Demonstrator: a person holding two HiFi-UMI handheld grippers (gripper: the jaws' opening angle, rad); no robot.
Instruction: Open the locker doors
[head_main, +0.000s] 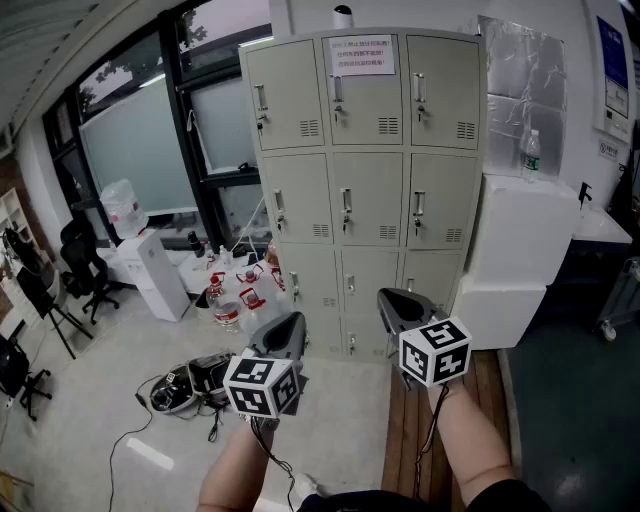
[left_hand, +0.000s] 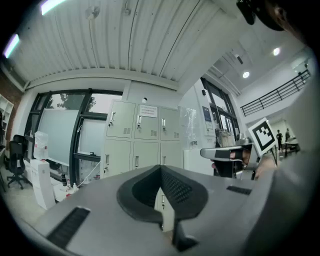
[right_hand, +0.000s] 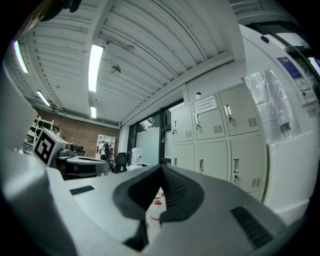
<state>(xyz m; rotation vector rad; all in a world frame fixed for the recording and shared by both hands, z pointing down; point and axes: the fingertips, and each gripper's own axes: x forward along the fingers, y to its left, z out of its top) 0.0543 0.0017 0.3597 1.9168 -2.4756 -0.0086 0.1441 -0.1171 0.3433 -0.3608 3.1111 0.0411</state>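
1. I judge the step in hand to be the approach. Every door of the lockers (head_main: 362, 190) is shut and no handle is reached yet.
2. To do it well, close in first, then part the fingers before they reach a handle, not at it. Both sets are clenched now and would only knock the pull.
3. Each handle (head_main: 346, 208) is a slim upright pull at its door's left edge, so the hinges are probably on the right. Grip across the pull, draw it toward the near side, then swing the door right.
4. Take one door at a time. The white box (head_main: 520, 250) just right of the lockers may stop the right column's doors swinging fully.
5. The left gripper (head_main: 287, 336) has its fingers pressed together with nothing between them. The right gripper (head_main: 404, 308) is likewise closed and empty.
6. Both are held level, near the person, side by side. The lockers stand far ahead, well apart from both sets of fingertips, with bare floor between. The left gripper lines up under the left column and the right gripper under the right column.
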